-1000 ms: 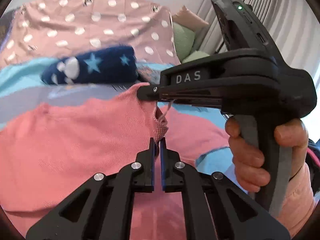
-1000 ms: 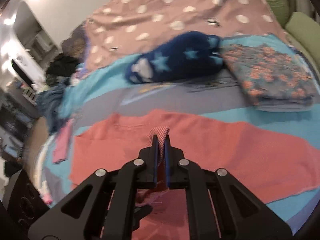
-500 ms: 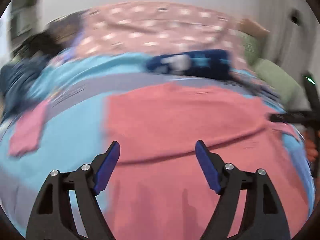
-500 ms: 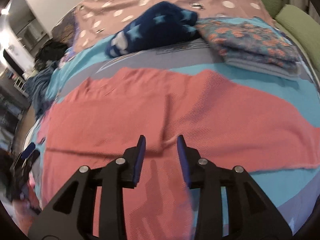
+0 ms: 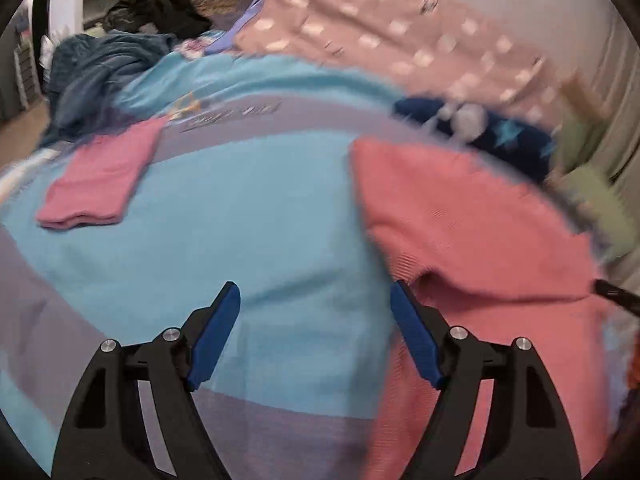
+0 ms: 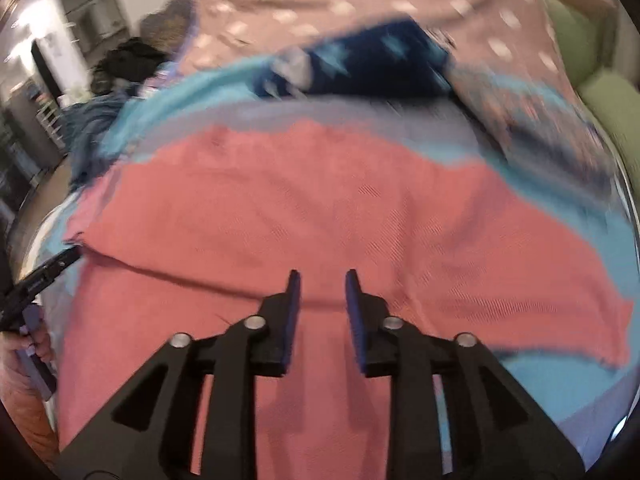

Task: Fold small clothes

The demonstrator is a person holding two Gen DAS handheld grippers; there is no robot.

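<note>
- Between my left gripper's (image 5: 314,320) wide-parted blue pads I see only bare blue-and-grey bedspread (image 5: 240,208); it grips nothing, having just sprung apart.
- Just right of that gripper lies the coral garment (image 5: 472,216), its near left edge almost brushing the right pad, a low fold ridge running off to the right.
- My right gripper (image 6: 320,292) sits over the middle of the same garment (image 6: 280,200), its jaws a narrow gap apart after opening and then easing in a little, with nothing pinched between them; the cloth lies flat on the bed beneath.
- From the right wrist view the garment's long axis runs left to right across the bed, one doubled layer already lying over the near half.
- My judgement: the next fold turns on the left end, and my left gripper is nearer to it, so it should slide rightward onto that edge.
- Farther out: a folded pink piece (image 5: 100,176) to the left, and a navy starred bundle (image 6: 360,64) beyond.
</note>
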